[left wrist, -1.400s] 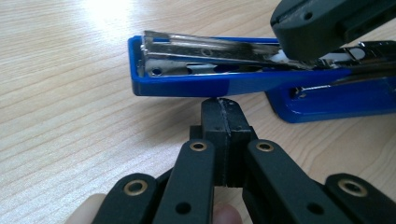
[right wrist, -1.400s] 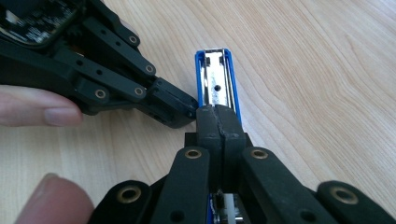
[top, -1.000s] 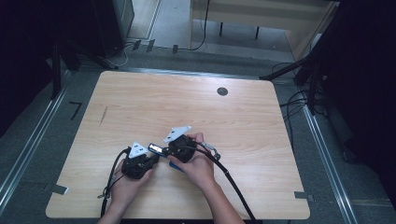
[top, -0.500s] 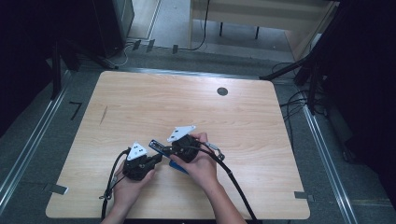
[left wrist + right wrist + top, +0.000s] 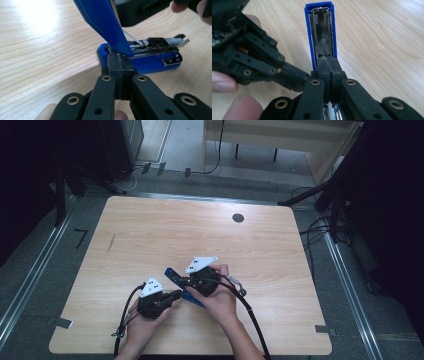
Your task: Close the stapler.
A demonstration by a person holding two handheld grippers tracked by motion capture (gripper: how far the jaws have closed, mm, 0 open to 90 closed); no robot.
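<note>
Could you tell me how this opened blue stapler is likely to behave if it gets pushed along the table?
The stapler probably slides rather than rolls, since its flat base lies on the wood. Its raised lid looks hinged, so it may swing. The metal magazine suggests some weight.

Both hands sit close together, left claw (image 5: 176, 295) and right claw (image 5: 181, 281) closed (tips nearly touching).

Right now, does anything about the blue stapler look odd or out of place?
Yes. The blue stapler is swung wide open: its blue plastic lid tilts steeply up from the base on the wooden table, baring the metal staple rail. No damage shows.
</note>
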